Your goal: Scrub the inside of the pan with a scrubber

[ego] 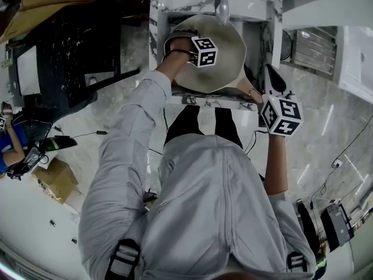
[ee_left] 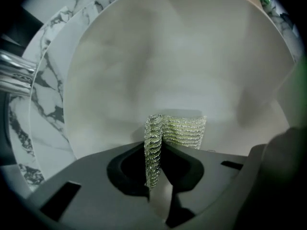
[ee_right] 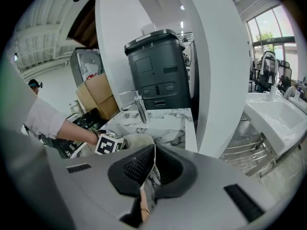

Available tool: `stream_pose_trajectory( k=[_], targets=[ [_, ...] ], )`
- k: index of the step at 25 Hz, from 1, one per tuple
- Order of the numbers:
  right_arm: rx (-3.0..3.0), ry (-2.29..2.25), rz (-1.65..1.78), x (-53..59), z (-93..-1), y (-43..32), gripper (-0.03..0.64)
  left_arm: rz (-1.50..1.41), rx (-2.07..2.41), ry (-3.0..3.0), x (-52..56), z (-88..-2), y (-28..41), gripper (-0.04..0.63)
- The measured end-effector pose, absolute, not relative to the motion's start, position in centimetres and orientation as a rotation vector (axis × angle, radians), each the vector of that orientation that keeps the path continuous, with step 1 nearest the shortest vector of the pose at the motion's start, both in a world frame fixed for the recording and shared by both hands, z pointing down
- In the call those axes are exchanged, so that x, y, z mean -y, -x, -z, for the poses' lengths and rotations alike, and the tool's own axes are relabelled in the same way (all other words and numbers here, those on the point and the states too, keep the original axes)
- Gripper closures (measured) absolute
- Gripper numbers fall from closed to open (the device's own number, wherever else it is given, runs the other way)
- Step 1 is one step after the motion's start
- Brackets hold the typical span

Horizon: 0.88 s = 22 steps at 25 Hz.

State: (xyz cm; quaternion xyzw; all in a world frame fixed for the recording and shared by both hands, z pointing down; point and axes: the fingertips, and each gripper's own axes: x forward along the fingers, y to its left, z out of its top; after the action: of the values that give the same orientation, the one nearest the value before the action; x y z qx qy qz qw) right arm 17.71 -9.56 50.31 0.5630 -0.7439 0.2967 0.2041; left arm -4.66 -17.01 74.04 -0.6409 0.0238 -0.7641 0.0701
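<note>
The left gripper [ee_left: 154, 178] has its jaws clamped on a folded silver mesh scrubber [ee_left: 180, 131] that stands inside the cream pan [ee_left: 182, 56] – the pan sits on the marble worktop [ee_right: 165, 123] by the tap [ee_right: 140, 107] – while the right gripper [ee_right: 148, 176] has its jaws closed on the pan's tan handle [ee_right: 143, 211].

We see the left gripper [ee_left: 158, 181] with its dark grey jaws closed on a silvery-green knitted mesh scrubber [ee_left: 176, 131], which stands folded above them. Behind it, the smooth inside of a wide, cream-coloured round pan [ee_left: 182, 56] fills most of our view. At the left lie the white, grey-veined marble table [ee_left: 45, 104] and a chrome tap [ee_left: 12, 73].
</note>
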Motion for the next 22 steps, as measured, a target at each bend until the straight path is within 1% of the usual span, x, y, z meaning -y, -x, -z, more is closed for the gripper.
stream_pose_trajectory(
  k=[7,14,22],
  targets=[
    [2.069,-1.571,-0.829,9.5,-50.5,-18.1,0.58,2.233,-0.237,2.069,18.3,-73.8,2.5,0.526],
    [2.068,-1.565,-0.828,9.5,-50.6,-18.2,0.58,2.129,-0.383,2.214,18.8,-73.1,-1.1,0.528],
    [2.067,-1.569,-0.832,9.2,-50.8,-18.4,0.58,2.0,-0.294,2.295,17.3,-72.5,-3.6,0.529]
  ],
)
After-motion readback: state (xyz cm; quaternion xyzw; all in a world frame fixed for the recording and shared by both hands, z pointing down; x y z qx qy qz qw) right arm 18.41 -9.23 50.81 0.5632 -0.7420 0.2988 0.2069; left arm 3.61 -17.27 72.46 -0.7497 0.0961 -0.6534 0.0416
